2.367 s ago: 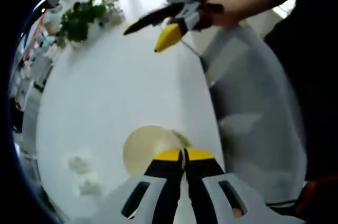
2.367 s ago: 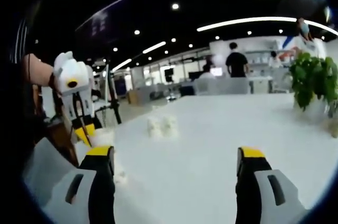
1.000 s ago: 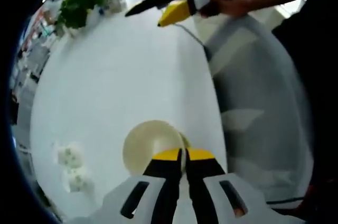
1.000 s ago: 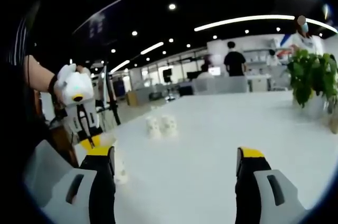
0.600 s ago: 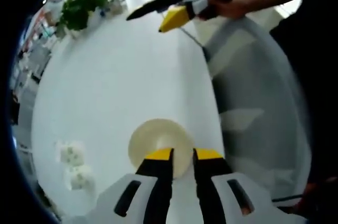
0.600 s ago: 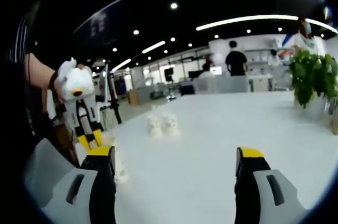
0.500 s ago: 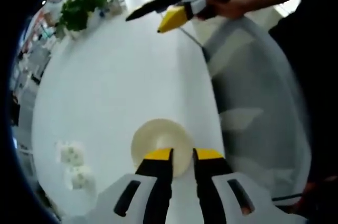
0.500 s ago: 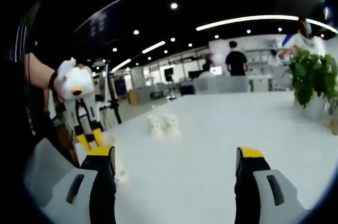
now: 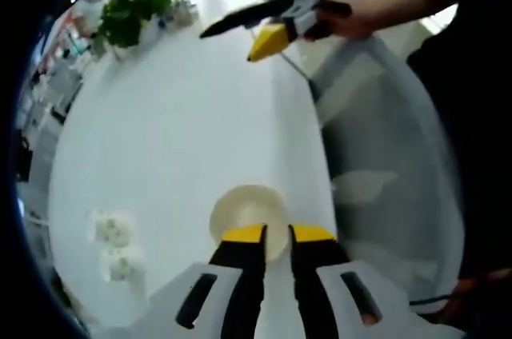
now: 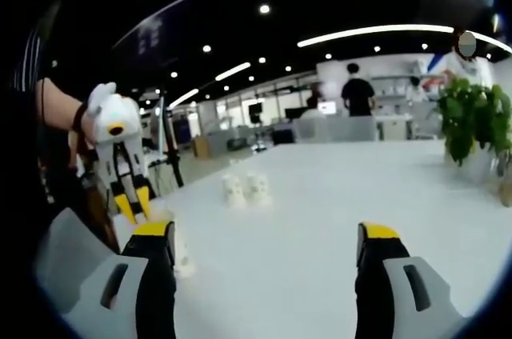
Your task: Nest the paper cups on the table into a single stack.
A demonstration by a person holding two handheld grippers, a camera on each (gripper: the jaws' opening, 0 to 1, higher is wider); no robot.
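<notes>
A cream paper cup [image 9: 246, 213] stands upright on the white table [image 9: 184, 131], seen from above just ahead of my left gripper [image 9: 277, 235]. The left jaws are slightly apart, over the cup's near rim, not clamping it. Two small white cups [image 9: 114, 245] sit side by side to the left; they also appear as the white cups [image 10: 245, 189] in the right gripper view. My right gripper [image 10: 266, 233] is wide open over the table, holding nothing. In that view the left gripper [image 10: 132, 205] hangs at the left, held by a hand, above a pale cup [image 10: 181, 259].
A potted green plant [image 9: 132, 17] stands at the table's far end, the same plant [image 10: 468, 125] in the right gripper view. The right gripper [image 9: 264, 25] shows at the top of the left gripper view, held by a person. The table edge [image 9: 324, 163] runs along the right. People stand in the background.
My left gripper was shut on the cream cup's rim; its jaws have parted and let the cup go, and it has risen a little. The right gripper stays wide open and still.
</notes>
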